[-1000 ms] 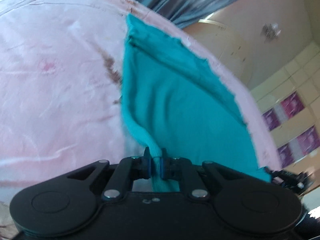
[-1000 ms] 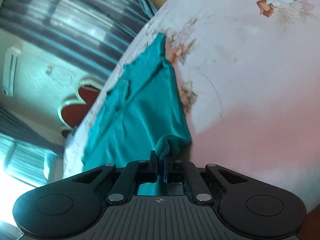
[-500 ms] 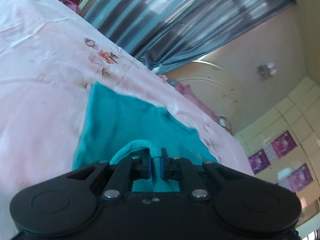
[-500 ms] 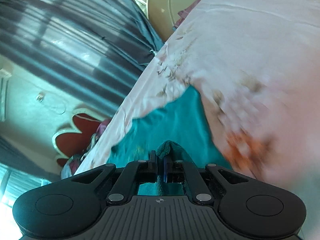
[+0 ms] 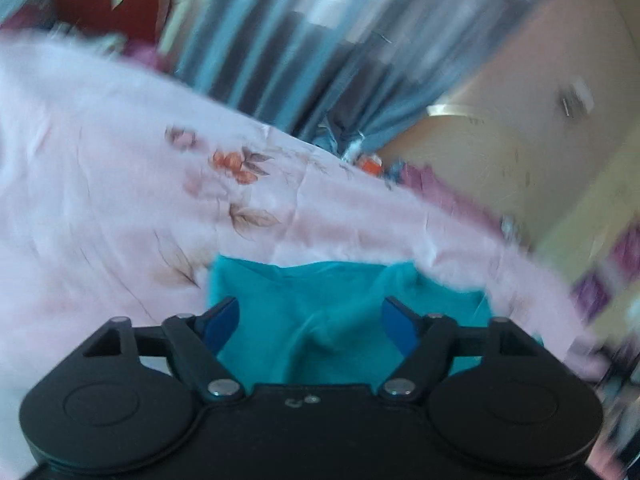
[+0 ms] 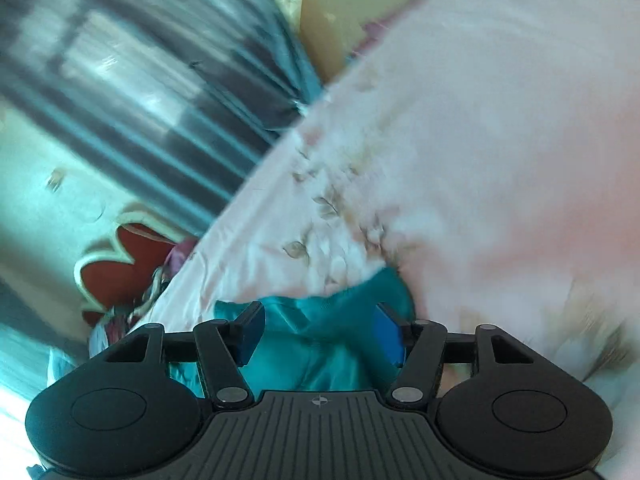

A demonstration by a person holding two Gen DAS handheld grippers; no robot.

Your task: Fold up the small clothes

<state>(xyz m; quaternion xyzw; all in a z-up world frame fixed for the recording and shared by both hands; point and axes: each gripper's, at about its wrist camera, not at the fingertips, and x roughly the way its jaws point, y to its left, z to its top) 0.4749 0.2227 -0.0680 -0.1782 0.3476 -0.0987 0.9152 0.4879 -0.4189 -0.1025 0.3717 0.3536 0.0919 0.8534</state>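
A teal garment (image 5: 320, 304) lies on the pink floral bedsheet (image 5: 100, 184), close in front of both grippers. In the left wrist view my left gripper (image 5: 311, 322) is open, its blue pads (image 5: 222, 320) wide apart over the cloth, holding nothing. In the right wrist view the same teal garment (image 6: 320, 344) lies bunched between the spread jaws of my right gripper (image 6: 320, 332), which is open and empty. Both views are blurred by motion.
Blue-grey striped curtains (image 5: 304, 40) hang behind the bed. A red heart-shaped headboard (image 6: 116, 264) stands at the bed's end. A cream rounded wardrobe door (image 5: 480, 152) is at the right. The sheet (image 6: 480, 120) stretches far to the right.
Both grippers were shut on the teal garment and carried its edge forward over itself. Now both have opened and let go, and the cloth lies on the bed.
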